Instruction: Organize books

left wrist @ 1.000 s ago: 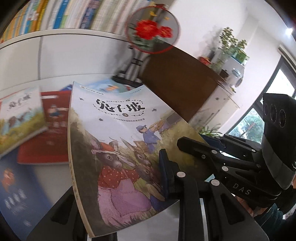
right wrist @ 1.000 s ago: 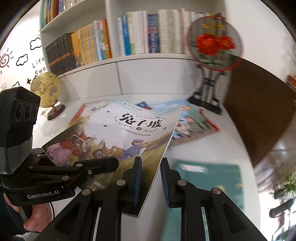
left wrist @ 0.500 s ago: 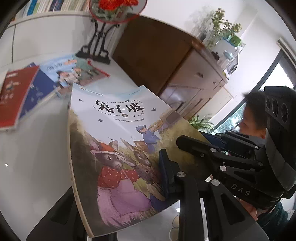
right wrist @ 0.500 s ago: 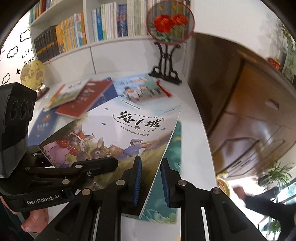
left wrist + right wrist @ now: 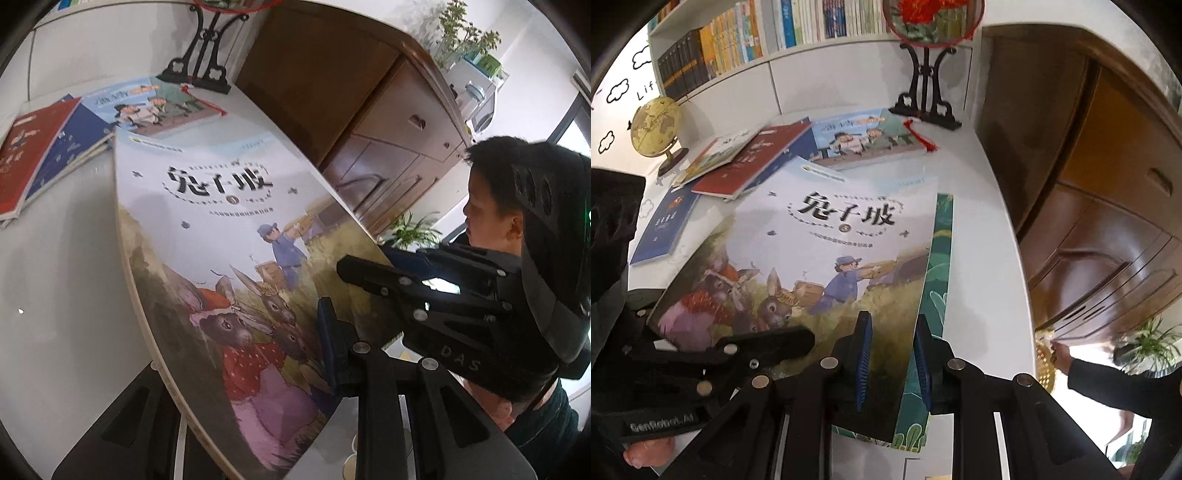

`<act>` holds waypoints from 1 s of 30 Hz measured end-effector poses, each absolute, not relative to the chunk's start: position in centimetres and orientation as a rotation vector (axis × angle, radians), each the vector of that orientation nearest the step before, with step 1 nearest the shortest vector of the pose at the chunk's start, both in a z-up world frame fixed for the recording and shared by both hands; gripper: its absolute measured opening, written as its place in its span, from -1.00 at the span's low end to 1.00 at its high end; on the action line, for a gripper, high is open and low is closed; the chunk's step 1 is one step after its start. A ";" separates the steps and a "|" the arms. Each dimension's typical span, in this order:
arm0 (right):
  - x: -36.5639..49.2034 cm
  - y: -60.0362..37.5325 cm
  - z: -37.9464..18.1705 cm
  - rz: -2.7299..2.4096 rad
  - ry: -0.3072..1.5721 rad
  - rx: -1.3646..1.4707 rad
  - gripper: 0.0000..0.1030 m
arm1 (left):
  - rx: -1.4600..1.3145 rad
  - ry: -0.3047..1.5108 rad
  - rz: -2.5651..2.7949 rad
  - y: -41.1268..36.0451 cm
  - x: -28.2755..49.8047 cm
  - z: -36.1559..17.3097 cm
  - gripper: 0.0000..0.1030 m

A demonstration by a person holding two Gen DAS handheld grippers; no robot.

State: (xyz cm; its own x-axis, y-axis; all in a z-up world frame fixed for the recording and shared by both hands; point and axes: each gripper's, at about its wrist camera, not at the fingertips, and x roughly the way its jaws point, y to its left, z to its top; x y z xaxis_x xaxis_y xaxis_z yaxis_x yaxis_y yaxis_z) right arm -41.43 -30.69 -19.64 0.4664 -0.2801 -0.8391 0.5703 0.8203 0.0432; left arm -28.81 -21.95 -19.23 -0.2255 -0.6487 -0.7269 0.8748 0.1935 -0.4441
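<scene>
The rabbit picture book (image 5: 827, 258) is being held flat above the white table (image 5: 982, 229), lying over a green leaf-patterned book (image 5: 940, 258) whose right edge and lower corner are showing from under it. Both grippers are clamping it along its near edge. The right gripper (image 5: 890, 363) is pointing steeply down with its blue-padded fingers nearly closed, pinching the book's lower right corner between them. The left gripper (image 5: 258, 369) is also angling down and gripping the lower left part of the cover; its right finger (image 5: 332, 347) is pressing on top of the cover, while the other finger is sitting hidden under the book. In the left wrist view the right gripper's black body is reaching in from the right side.

Farther back on the table, four more books are lying loosely overlapped: a red book (image 5: 757, 158), a dark blue book (image 5: 661, 229), a pale illustrated book (image 5: 716, 155) partly on top of the red one, and a blue-covered book with three figures (image 5: 864, 136). That is making six books on the table in all. Behind them one globe (image 5: 655, 125) and one round red-flower ornament on a black stand (image 5: 931, 74) are standing before the bookshelf (image 5: 746, 40).
</scene>
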 end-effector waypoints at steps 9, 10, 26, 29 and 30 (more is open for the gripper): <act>-41.2 -31.2 -20.5 -0.528 0.963 0.380 -0.56 | 0.321 1.090 -1.456 -22.0 -29.1 -19.3 -0.57; -41.2 -31.3 -20.6 -0.528 0.963 0.381 -0.55 | 0.325 1.094 -1.458 -22.0 -29.1 -19.2 -0.57; -41.3 -31.6 -20.9 -0.531 0.961 0.405 -0.53 | 0.386 1.133 -1.481 -22.0 -28.9 -19.0 -0.47; -41.3 -31.4 -21.1 -0.543 0.967 0.400 -0.53 | 0.445 1.125 -1.467 -21.2 -28.8 -18.6 -0.32; -41.3 -31.5 -21.1 -0.545 0.966 0.395 -0.53 | 0.463 1.122 -1.459 -20.8 -28.6 -18.4 -0.26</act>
